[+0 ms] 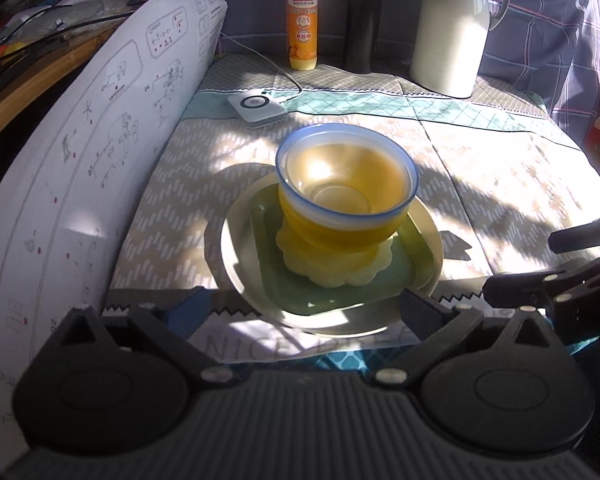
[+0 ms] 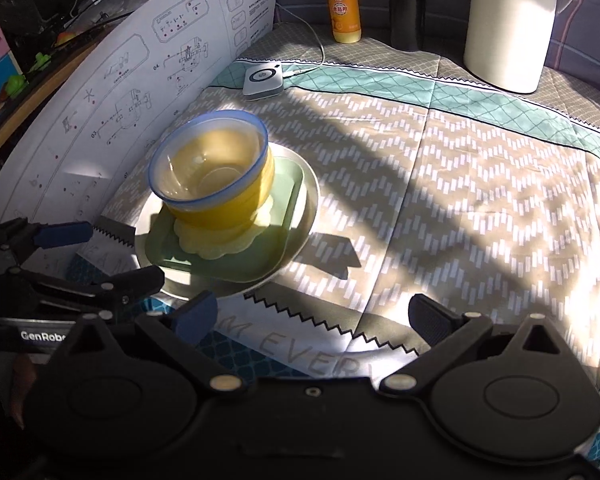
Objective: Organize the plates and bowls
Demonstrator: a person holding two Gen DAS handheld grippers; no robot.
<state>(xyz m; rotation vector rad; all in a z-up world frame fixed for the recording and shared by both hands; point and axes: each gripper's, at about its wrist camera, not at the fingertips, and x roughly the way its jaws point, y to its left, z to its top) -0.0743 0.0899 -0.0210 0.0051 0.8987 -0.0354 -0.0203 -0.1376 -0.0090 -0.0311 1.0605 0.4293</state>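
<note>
Stacked bowls (image 1: 346, 196) (blue-rimmed one nested in a yellow one) sit on a scalloped yellow dish (image 1: 332, 266), green square plate (image 1: 412, 264) and round plate (image 1: 228, 248) on the cloth-covered bench (image 1: 500, 184). Left gripper (image 1: 304, 306) and right gripper (image 2: 314, 312) hang just short of the stack, jaws wide apart and empty.

Two nested bowls (image 1: 346, 196), three stacked plates (image 1: 424, 236), one orange bottle (image 1: 302, 16), one white jug (image 1: 450, 28), one white device (image 1: 256, 107)
</note>
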